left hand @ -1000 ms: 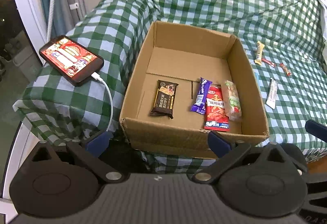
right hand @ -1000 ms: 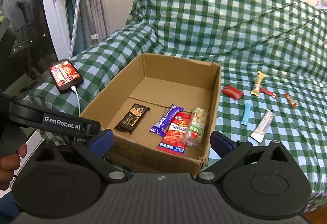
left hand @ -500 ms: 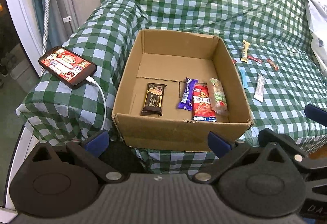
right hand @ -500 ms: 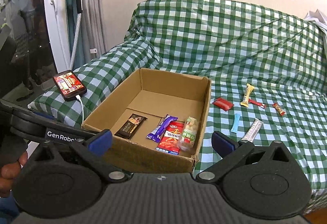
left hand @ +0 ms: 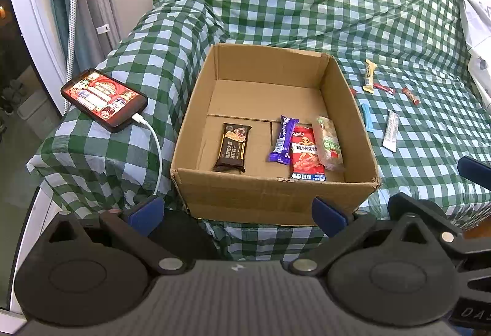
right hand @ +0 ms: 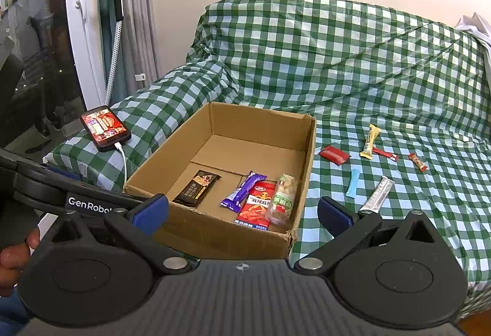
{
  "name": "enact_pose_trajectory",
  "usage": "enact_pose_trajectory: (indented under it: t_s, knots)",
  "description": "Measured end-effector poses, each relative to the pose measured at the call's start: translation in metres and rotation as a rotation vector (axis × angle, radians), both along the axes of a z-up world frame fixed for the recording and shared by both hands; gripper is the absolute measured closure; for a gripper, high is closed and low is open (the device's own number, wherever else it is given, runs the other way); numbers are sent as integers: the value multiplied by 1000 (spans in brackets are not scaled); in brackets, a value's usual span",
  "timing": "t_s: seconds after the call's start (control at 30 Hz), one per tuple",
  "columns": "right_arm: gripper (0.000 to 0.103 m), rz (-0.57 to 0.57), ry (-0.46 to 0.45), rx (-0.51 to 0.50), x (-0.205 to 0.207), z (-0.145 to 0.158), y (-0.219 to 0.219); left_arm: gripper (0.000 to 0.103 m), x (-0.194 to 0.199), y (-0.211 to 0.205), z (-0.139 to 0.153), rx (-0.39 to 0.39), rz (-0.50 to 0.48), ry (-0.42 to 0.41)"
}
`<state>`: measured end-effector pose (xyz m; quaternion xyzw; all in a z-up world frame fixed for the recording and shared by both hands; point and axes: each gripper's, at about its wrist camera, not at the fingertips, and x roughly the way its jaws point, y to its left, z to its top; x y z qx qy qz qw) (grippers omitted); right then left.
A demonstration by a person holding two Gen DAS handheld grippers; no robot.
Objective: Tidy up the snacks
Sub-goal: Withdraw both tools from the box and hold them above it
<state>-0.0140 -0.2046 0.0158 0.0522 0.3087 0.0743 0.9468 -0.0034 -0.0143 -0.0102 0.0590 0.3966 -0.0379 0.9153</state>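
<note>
An open cardboard box (left hand: 276, 198) (right hand: 214, 231) sits on a green checked cloth. Inside lie a dark brown bar (left hand: 233, 147) (right hand: 197, 188), a purple bar (left hand: 284, 139) (right hand: 244, 190), a red packet (left hand: 305, 156) (right hand: 257, 207) and a clear bag with a green label (left hand: 329, 143) (right hand: 283, 198). To the right of the box, loose snacks lie on the cloth: a red packet (right hand: 334, 154), a yellow bar (right hand: 370, 141), a blue stick (right hand: 353, 181), a silver stick (right hand: 377, 194) and small red pieces (right hand: 418, 162). My left gripper (left hand: 237, 211) and right gripper (right hand: 242, 213) are open and empty, in front of the box.
A phone (left hand: 103, 100) with a white cable lies on the cloth left of the box. A window frame and curtain stand at the far left. A white cloth (left hand: 472, 8) lies at the right edge. The right gripper's body (left hand: 435, 228) shows in the left wrist view.
Both grippers have drawn back and up from the box, so it looks smaller and more of the cloth shows. Nothing was picked up or let go.
</note>
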Motion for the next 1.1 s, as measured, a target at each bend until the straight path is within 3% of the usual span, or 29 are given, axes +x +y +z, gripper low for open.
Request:
enact_pose_trajectory:
  t_s: [0.73,1.1]
  knots:
    - [1,1,2,3,3,1,-3,0,3,1,-1,2,2,7]
    - [1,-6,30,24,5,-13,-2,0,8,-2,-8,17,2,27]
